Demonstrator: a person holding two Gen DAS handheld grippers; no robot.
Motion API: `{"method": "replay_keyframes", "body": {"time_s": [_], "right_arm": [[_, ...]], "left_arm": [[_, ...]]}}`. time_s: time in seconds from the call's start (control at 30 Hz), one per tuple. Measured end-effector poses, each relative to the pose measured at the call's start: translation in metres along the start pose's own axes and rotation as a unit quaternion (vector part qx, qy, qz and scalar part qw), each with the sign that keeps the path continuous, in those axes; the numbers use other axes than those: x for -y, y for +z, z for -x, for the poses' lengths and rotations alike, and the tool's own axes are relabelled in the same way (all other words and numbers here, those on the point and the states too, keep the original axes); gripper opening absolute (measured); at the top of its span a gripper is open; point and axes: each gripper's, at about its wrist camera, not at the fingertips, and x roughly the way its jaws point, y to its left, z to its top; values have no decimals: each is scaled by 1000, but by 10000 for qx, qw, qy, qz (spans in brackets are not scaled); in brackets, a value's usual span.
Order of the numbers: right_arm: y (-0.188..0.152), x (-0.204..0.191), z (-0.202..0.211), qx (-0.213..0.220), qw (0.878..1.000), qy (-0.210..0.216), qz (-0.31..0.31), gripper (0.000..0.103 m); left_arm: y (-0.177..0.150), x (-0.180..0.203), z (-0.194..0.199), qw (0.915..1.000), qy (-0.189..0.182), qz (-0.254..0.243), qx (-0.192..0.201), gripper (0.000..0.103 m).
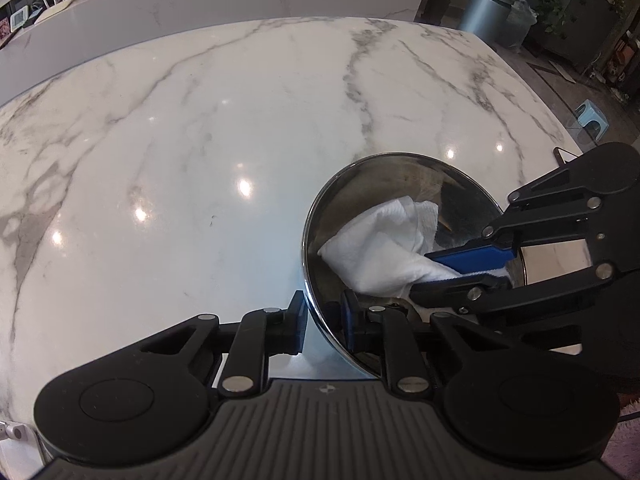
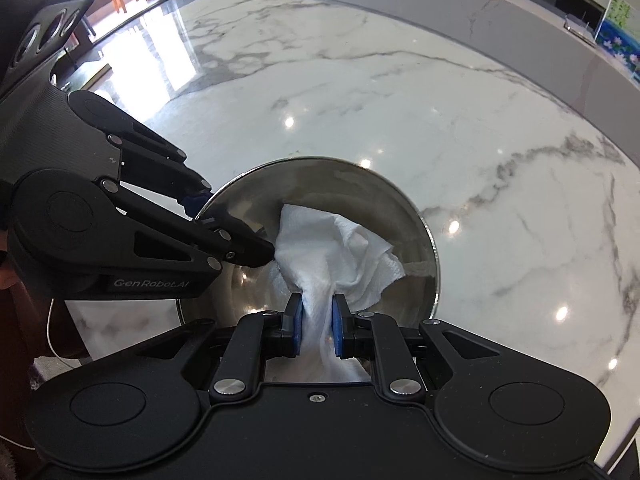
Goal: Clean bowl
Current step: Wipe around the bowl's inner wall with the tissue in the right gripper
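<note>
From my left wrist view, my left claw (image 1: 324,322) is clamped on the near rim of the steel bowl (image 1: 320,216), which sits tilted on the marble bench (image 1: 200,120) with a white paper towel (image 1: 380,248) inside. From my right wrist view, my right claw (image 2: 317,320) pinches that towel (image 2: 332,248) tight inside the bowl (image 2: 420,216).

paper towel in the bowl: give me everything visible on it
The paper towel is white, embossed and crumpled into a loose wad. It looks soft and dry, though dampness cannot be judged. One bunched end is pinched in the right gripper; the rest fans out inside the tilted steel bowl, pressed against its inner wall. The left gripper clamps the bowl's rim, one finger inside beside the towel.
</note>
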Motion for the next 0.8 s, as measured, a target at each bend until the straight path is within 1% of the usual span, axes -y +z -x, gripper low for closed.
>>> {"method": "replay_keyframes", "body": {"time_s": [0.03, 0.1, 0.17, 0.27, 0.33, 0.43, 0.5, 0.63, 0.8], "right_arm": [[0, -1, 4, 113, 9999, -15, 30, 20], [0, 0, 11, 337, 9994, -44, 44, 40], [2, 1, 10, 428, 9991, -60, 21, 43], [4, 4, -1, 263, 9996, -63, -18, 39], [3, 5, -5, 226, 9997, -77, -24, 36], [3, 7, -10, 223, 9997, -81, -88, 28], [4, 7, -12, 198, 9997, -41, -167, 20], [3, 1, -13, 118, 9998, -153, -40, 20], [1, -1, -9, -46, 9999, -63, 144, 14]], "left_arm": [[0, 0, 0, 10000, 3, 1, -1, 16], [0, 1, 0, 10000, 25, -6, 10, 16], [0, 1, 1, 10000, 15, 12, 11, 16], [0, 1, 1, 10000, -4, 33, 12, 16], [-1, 1, 1, 10000, -11, 33, 14, 16], [-1, 0, 1, 10000, -24, 41, 13, 16], [-1, 0, 0, 10000, -8, 46, 17, 16], [1, 0, -1, 10000, 27, 74, 36, 16], [2, 1, -2, 9999, 94, 75, 77, 16]]}}
